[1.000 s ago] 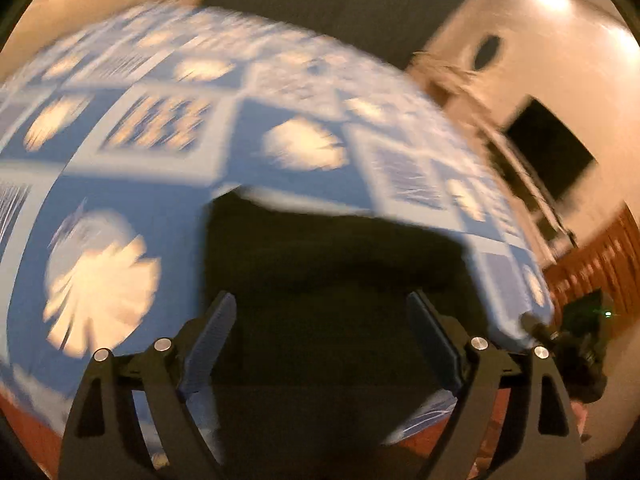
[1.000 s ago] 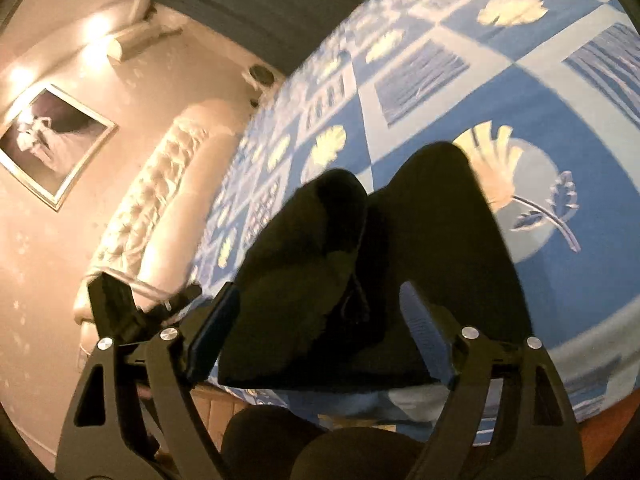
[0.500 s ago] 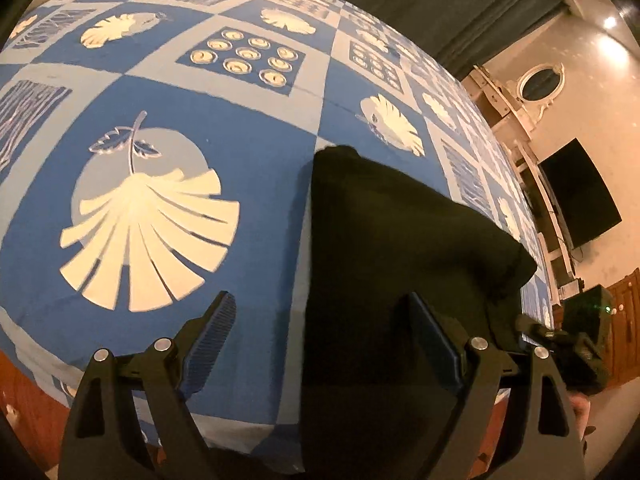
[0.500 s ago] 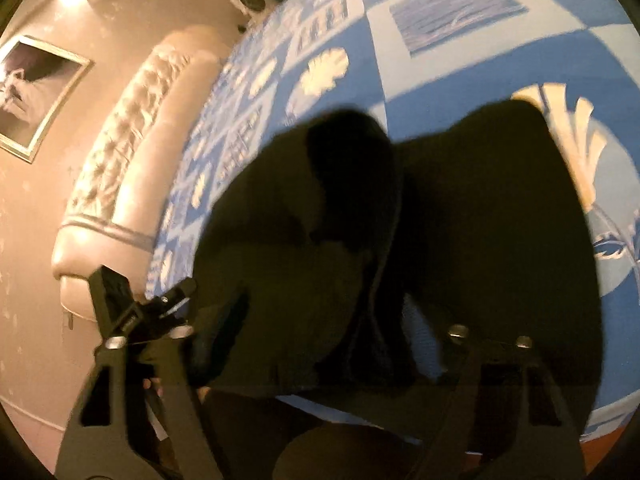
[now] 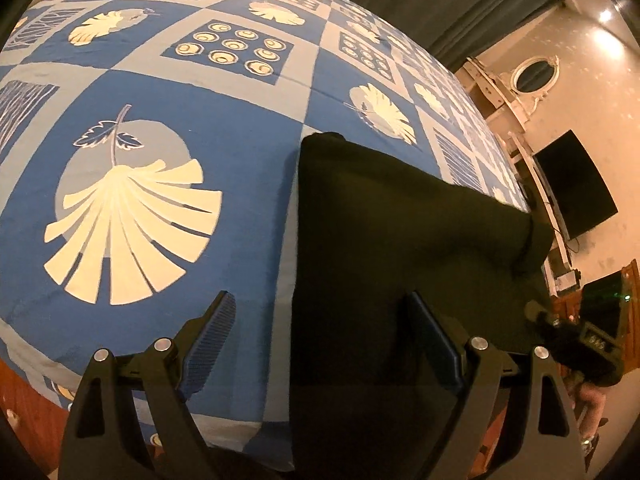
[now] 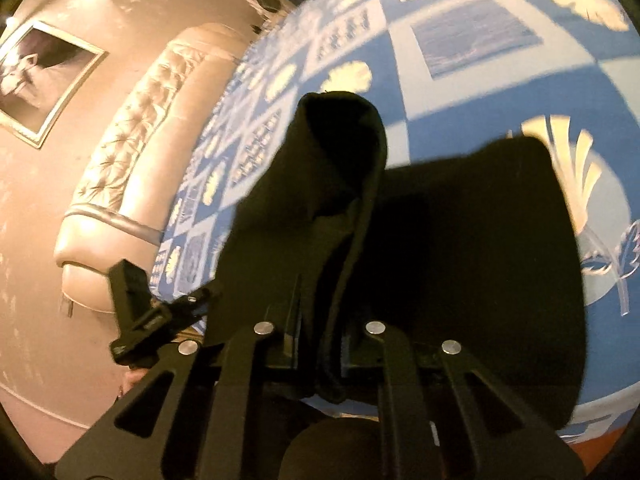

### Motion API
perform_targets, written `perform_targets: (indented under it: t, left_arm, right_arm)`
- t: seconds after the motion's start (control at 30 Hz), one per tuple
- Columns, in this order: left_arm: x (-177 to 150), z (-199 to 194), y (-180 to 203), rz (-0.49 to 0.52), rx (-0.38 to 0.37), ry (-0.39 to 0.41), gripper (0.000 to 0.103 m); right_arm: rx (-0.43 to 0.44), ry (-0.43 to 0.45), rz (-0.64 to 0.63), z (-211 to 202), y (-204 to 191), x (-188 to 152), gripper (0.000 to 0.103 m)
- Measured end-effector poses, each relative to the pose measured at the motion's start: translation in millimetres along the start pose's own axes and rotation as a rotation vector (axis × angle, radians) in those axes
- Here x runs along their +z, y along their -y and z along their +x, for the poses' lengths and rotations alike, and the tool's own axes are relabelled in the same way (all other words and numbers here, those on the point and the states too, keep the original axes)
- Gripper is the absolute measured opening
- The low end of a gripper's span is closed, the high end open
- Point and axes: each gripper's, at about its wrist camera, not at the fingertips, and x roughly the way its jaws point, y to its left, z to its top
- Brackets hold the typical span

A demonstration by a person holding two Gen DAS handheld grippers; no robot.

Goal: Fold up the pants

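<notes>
Dark pants [image 5: 400,240] lie folded near the front edge of a bed, on a blue patterned bedspread [image 5: 200,120]. My left gripper [image 5: 320,312] hovers open at the pants' near left edge, one finger over bare bedspread, the other over the cloth, gripping nothing. In the right wrist view, the pants [image 6: 460,240] spread flat on the right while a raised fold [image 6: 340,152] stands up in the middle. My right gripper [image 6: 324,332] has its jaws closing tight on the bottom of that fold, pads pressing the cloth.
The bedspread [image 6: 460,92] runs far back from the pants. A tufted headboard [image 6: 132,152] and a framed picture [image 6: 44,76] are on the left. A dark television [image 5: 576,188] and an oval mirror [image 5: 536,76] stand by the right wall.
My right gripper went from open around the pants' bunched end to shut on it, and that fold now stands higher. My left gripper dropped nearer the bed, still open.
</notes>
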Motion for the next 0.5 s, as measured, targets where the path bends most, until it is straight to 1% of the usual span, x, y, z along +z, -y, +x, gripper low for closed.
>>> perform_targets:
  t: [0.13, 0.27, 0.37, 0.5]
  left_arm:
    - [-2, 0, 9, 0.037, -0.030, -0.006, 0.086]
    - [-5, 1, 19, 0.079, -0.043, -0.008, 0.086]
    - [-7, 2, 24, 0.104, -0.047, -0.014, 0.086]
    - [-9, 4, 27, 0.112, -0.053, -0.026, 0.086]
  right_arm:
    - [-0.009, 0.026, -0.015, -19, -1, 4, 0.011]
    - [-0.019, 0.043, 0.005, -33, 12, 7, 0.011]
    - [-0.039, 0.040, 0.016, -35, 18, 7, 0.011]
    - [-0.073, 0.029, 0.042, -40, 34, 4, 0.011]
